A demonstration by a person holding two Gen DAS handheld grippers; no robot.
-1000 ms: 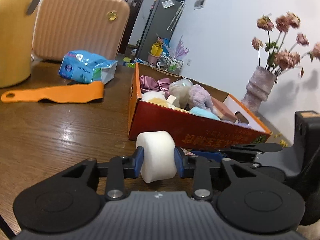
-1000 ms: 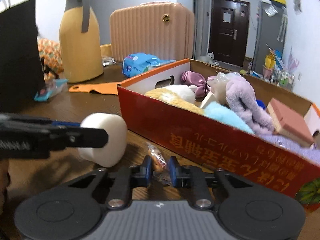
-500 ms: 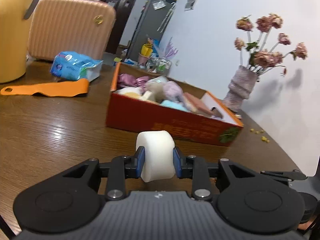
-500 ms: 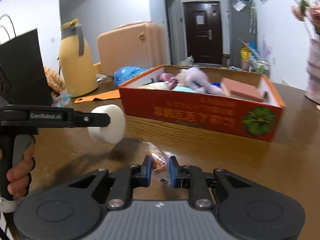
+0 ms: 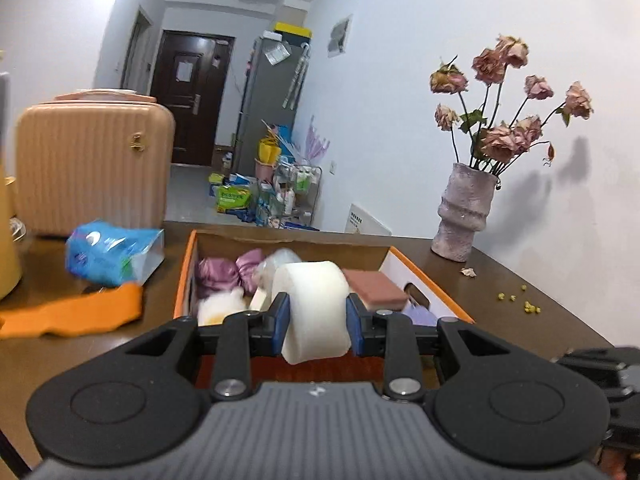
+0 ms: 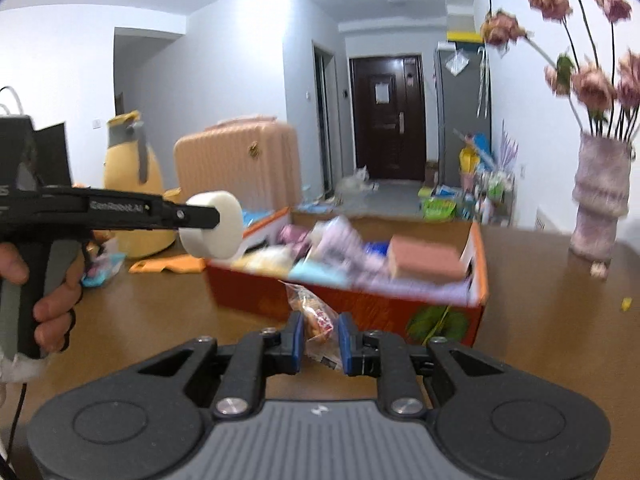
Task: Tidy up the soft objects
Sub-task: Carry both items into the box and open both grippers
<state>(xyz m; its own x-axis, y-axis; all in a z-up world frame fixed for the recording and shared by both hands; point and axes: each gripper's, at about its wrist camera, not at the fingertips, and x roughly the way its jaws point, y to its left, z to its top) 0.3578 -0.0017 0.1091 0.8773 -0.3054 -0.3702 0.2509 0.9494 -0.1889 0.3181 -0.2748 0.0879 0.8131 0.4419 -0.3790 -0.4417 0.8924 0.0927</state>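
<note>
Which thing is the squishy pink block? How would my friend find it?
Find the big orange box on the brown table. Among the soft things inside, the pink block lies on top at the end nearest the flower vase. It alone is flat, brick-shaped and dusty pink; its neighbours are fluffy or crumpled.

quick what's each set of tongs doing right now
left tongs: shut on the white round foam sponge
right tongs: shut on the small clear plastic snack packet
</note>
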